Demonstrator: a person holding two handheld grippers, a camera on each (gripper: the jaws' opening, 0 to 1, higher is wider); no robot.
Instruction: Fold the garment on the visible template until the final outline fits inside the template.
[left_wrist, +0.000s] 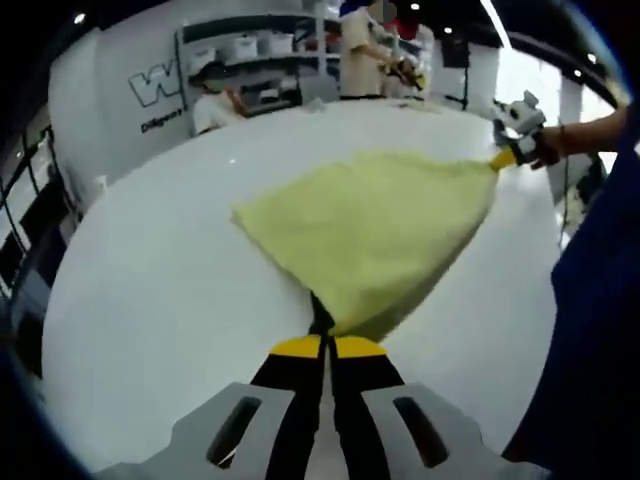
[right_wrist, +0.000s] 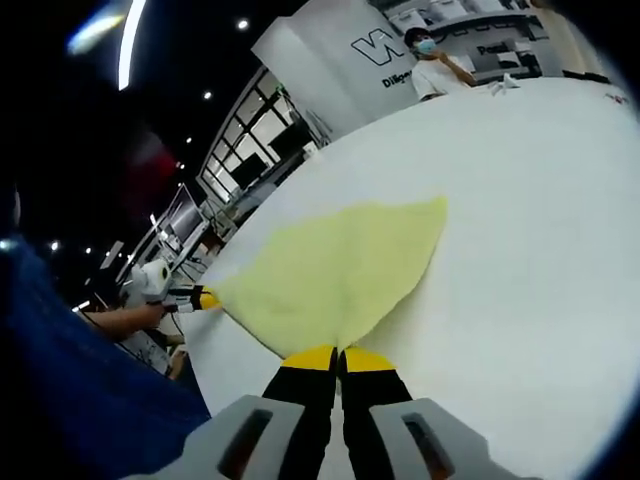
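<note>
A: Mid-frame in the left gripper view, the yellow cloth (left_wrist: 375, 235) is stretched over the white table (left_wrist: 150, 300). Left gripper (left_wrist: 327, 345) pinching its near corner, jaws pressed together on fabric.

B: Right gripper (right_wrist: 338, 357)?

A: Same in the right gripper view, bottom centre, pinching another corner of the cloth (right_wrist: 335, 275); it also shows upper right in the left view.

B: Progress?

A: Early, I'd say. Cloth looks held taut, no neat fold yet. Can't make out a template, so fit can't be judged.

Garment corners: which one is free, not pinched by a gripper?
The far corner of the yellow garment, lying flat on the white table. The left gripper and right gripper each pinch another corner.
</note>
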